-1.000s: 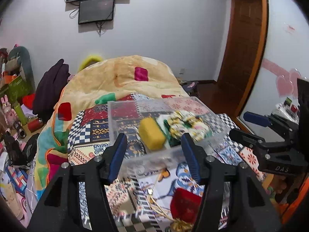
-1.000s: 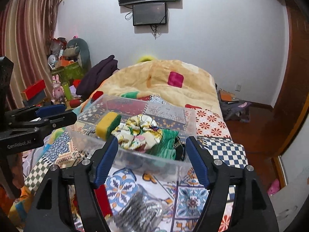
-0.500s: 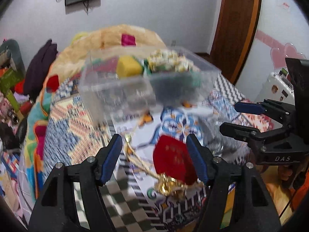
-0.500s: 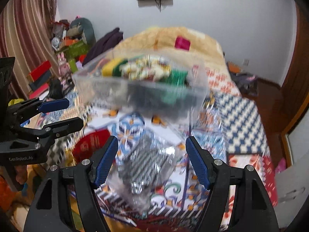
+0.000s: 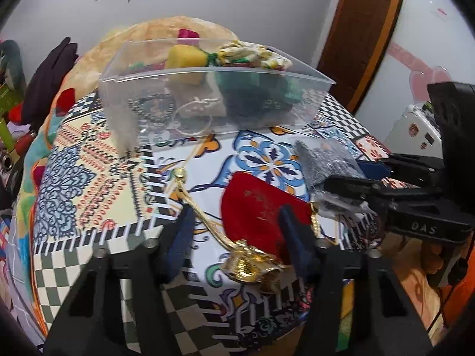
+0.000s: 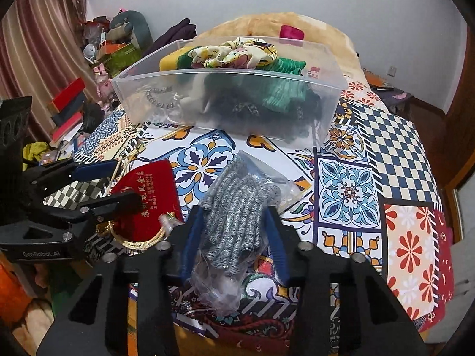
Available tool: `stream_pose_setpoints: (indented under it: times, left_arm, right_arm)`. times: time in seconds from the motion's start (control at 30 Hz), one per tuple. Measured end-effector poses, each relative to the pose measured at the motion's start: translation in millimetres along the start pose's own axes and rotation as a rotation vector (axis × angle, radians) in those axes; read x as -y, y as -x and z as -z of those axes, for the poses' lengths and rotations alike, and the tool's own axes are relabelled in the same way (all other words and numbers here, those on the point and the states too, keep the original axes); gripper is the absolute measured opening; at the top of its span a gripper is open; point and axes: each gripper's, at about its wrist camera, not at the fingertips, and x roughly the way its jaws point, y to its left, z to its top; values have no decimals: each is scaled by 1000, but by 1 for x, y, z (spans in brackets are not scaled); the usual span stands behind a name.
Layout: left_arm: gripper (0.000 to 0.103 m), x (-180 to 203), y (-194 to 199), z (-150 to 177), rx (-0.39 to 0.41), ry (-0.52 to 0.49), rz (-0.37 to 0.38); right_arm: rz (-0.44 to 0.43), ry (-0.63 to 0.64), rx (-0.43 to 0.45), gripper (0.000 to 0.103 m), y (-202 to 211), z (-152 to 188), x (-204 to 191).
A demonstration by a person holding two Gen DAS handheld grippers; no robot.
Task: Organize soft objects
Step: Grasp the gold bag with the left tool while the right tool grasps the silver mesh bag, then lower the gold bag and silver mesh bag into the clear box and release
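A clear plastic bin stands on the patterned bedspread and holds a yellow sponge, a floral scrunchie, green knit cloth and dark items. A red velvet pouch with a gold cord lies near the front edge. My left gripper is open, its fingers on either side of the pouch. A grey knit item in a clear bag lies to the pouch's right. My right gripper is open with its fingers around the bagged knit.
A beige quilt is heaped behind the bin. Clutter, toys and boxes stand at the left by a curtain. A wooden door is at the right. The bed's front edge runs just below both grippers.
Both grippers have dropped and tilted down from in front of the bin to the bed's front. The left now straddles the red pouch, the right the bagged grey knit.
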Motion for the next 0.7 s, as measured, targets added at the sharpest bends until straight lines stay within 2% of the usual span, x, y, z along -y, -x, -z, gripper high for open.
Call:
stream_pose_setpoints:
  times: [0.03,0.17,0.43,0.7]
  left_arm:
    - [40,2,-1,0,-2,-4,10]
    - [30,7,-2,0,-3,-17,21]
    - [24,7,17,-10,62,-19,13]
    - [23,-1,49,-46,196,14,-7]
  right_arm:
    - [1,0,4,30,1,0,0]
    - [11,5,30,22,6,0,-2]
    - [33,22,85,19,22,-9,-4]
    - [60,24,178,19,42,-29,-5]
